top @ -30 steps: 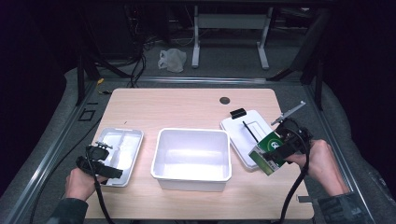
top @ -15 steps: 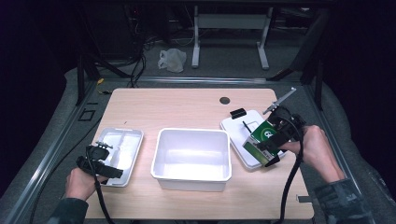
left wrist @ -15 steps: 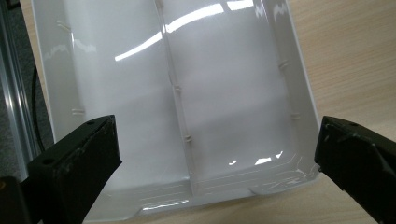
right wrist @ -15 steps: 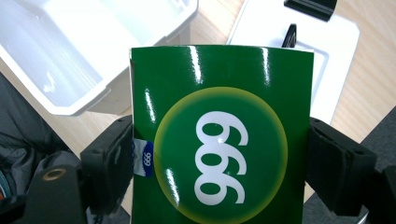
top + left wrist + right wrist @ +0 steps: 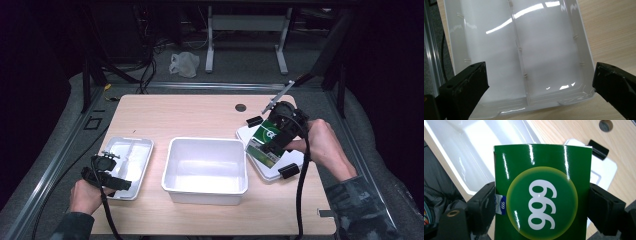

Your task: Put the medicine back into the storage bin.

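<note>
- Box (image 5: 267, 141) in green, marked 999, is clamped between the right gripper (image 5: 541, 202) jaws, lifted over the flat lid (image 5: 272, 165) near the counter's right edge.
- Left to do, likely: lowering it into the centre bin (image 5: 206, 189).
- Left gripper (image 5: 537, 82) jaws stand wide, holding nothing, above the divided tray (image 5: 456, 37) by the left edge.

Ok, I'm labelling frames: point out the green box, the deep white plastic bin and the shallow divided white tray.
green box (image 5: 541, 195), right gripper view, printed front
deep white plastic bin (image 5: 172, 187), high view, near-left rim
shallow divided white tray (image 5: 520, 50), left gripper view, centre divider
</note>
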Available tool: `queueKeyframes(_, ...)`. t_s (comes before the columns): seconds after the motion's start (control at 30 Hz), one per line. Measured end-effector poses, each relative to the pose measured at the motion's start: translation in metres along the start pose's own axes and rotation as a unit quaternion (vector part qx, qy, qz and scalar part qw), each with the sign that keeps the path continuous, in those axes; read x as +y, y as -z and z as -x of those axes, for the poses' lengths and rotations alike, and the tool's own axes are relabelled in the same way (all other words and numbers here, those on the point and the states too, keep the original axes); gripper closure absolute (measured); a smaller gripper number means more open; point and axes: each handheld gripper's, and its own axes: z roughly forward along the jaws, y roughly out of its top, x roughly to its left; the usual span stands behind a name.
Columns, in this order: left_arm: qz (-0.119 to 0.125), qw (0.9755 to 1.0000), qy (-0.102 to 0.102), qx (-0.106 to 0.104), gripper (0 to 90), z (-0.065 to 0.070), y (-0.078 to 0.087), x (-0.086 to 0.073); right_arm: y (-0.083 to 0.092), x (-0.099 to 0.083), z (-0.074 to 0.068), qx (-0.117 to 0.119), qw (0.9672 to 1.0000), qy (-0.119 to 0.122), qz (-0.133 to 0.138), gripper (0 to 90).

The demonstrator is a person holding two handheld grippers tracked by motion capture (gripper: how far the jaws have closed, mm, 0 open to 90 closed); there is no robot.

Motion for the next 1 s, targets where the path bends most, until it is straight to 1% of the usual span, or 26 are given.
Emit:
queueKeyframes(0.07,0.0,1.0,-0.001,0.0,0.0,0.0,0.0,0.0,-0.002,0.007,-0.004,0.004,0.9999,0.012,-0.002,18.6)
queueKeyframes(0.1,0.0,1.0,-0.001,0.0,0.0,0.0,0.0,0.0,-0.002,0.007,-0.004,0.004,0.9999,0.012,-0.002,18.6)
queueKeyframes(0.13,-0.001,1.0,-0.002,0.0,0.0,0.0,0.0,0.0,-0.004,0.014,-0.007,0.013,0.9996,0.026,-0.003,18.6)
queueKeyframes(0.17,-0.001,1.0,-0.002,0.0,0.0,0.0,0.0,0.0,-0.004,0.014,-0.007,0.013,0.9996,0.026,-0.003,18.6)
queueKeyframes(0.2,-0.001,1.0,-0.002,0.0,0.0,0.0,0.0,0.0,-0.008,0.021,-0.012,0.021,0.9989,0.041,-0.001,18.6)
queueKeyframes(0.27,-0.001,1.0,-0.002,0.0,0.0,0.0,0.0,0.0,-0.012,0.028,-0.019,0.025,0.9977,0.063,0.001,18.6)
queueKeyframes(0.3,-0.001,1.0,-0.002,0.0,0.0,0.0,0.0,0.0,-0.012,0.028,-0.019,0.025,0.9977,0.063,0.001,18.6)
queueKeyframes(0.33,-0.002,1.0,-0.003,0.001,0.0,0.0,0.0,0.001,-0.016,0.035,-0.025,0.032,0.9965,0.077,-0.001,18.6)
queueKeyframes(0.37,-0.002,1.0,-0.003,0.001,0.0,0.0,0.0,0.001,-0.016,0.035,-0.025,0.032,0.9965,0.077,-0.001,18.6)
queueKeyframes(0.4,-0.002,1.0,-0.003,0.0,0.0,0.0,0.0,0.001,-0.02,0.042,-0.032,0.038,0.9949,0.094,-0.002,18.6)
queueKeyframes(0.43,-0.002,1.0,-0.003,0.0,0.0,0.0,0.0,0.001,-0.02,0.042,-0.032,0.038,0.9949,0.094,-0.002,18.6)
queueKeyframes(0.47,-0.002,1.0,-0.004,0.0,0.0,0.0,-0.001,0.001,-0.024,0.049,-0.038,0.043,0.993,0.11,-0.001,18.6)
queueKeyframes(0.53,-0.002,1.0,-0.005,0.0,0.0,0.0,-0.001,0.001,-0.028,0.055,-0.045,0.044,0.9912,0.124,-0.001,18.6)
queueKeyframes(0.57,-0.002,1.0,-0.005,0.0,0.0,0.0,-0.001,0.001,-0.028,0.055,-0.045,0.044,0.9912,0.124,-0.001,18.6)
queueKeyframes(0.6,-0.002,1.0,-0.005,0.0,0.0,0.0,-0.001,0.001,-0.033,0.06,-0.051,0.05,0.9894,0.137,-0.004,18.5)
queueKeyframes(0.67,-0.003,1.0,-0.005,0.0,0.0,0.0,-0.001,0.001,-0.037,0.063,-0.057,0.053,0.9878,0.146,-0.004,18.6)
queueKeyframes(0.8,-0.002,1.0,-0.002,-0.002,0.0,-0.001,-0.001,0.001,-0.049,0.066,-0.066,0.061,0.9832,0.172,-0.013,18.5)
queueKeyframes(0.83,-0.002,1.0,-0.002,-0.002,0.0,-0.001,-0.001,0.001,-0.049,0.066,-0.066,0.061,0.9832,0.172,-0.013,18.5)
queueKeyframes(0.87,0.0,1.0,-0.001,-0.004,0.0,-0.001,0.0,0.001,-0.056,0.065,-0.07,0.064,0.9811,0.182,-0.014,18.5)
queueKeyframes(0.9,0.0,1.0,-0.001,-0.004,0.0,-0.001,0.0,0.001,-0.056,0.065,-0.07,0.064,0.9811,0.182,-0.014,18.5)
queueKeyframes(0.93,0.0,1.0,-0.001,-0.003,0.0,-0.001,0.0,0.001,-0.062,0.064,-0.073,0.069,0.98,0.186,-0.017,18.5)
queueKeyframes(1.0,0.001,1.0,0.0,-0.004,0.0,-0.001,0.0,0.001,-0.065,0.063,-0.075,0.066,0.9793,0.19,-0.02,18.5)
